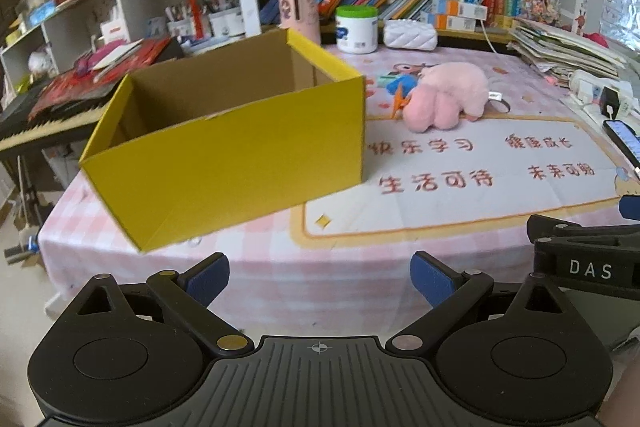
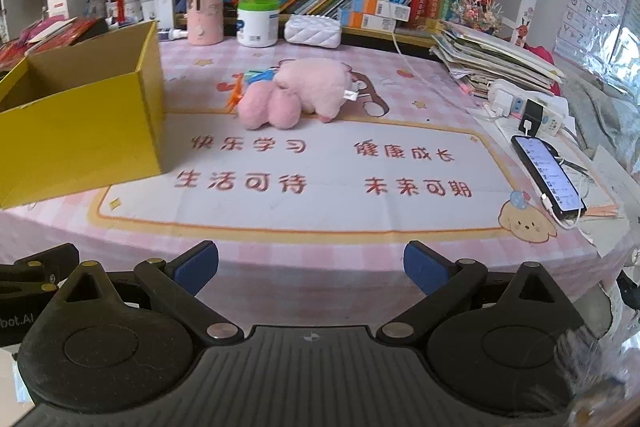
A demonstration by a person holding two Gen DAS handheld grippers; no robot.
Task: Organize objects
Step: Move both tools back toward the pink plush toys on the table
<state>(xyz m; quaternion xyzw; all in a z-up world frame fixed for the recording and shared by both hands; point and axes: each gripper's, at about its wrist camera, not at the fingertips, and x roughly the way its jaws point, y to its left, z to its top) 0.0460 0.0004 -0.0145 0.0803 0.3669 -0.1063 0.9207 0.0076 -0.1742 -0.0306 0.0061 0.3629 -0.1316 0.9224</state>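
Observation:
An open yellow cardboard box (image 1: 240,151) stands on the left of the pink table; it shows at the left edge of the right wrist view (image 2: 80,131). Its inside looks empty as far as I can see. A pink plush toy (image 1: 444,95) lies mid-table to the right of the box, over a small blue and orange toy (image 1: 400,89); both show in the right wrist view, the plush (image 2: 296,95) and the small toy (image 2: 250,81). My left gripper (image 1: 320,277) is open and empty at the table's front edge. My right gripper (image 2: 311,269) is open and empty beside it.
A phone (image 2: 548,179) on a cable and a power strip (image 2: 524,107) lie at the right edge. A stack of books (image 2: 492,59), a white tub (image 2: 258,23), a pink cylinder (image 2: 205,9) and a white pouch (image 2: 314,31) line the back. A keyboard (image 1: 40,123) stands left of the table.

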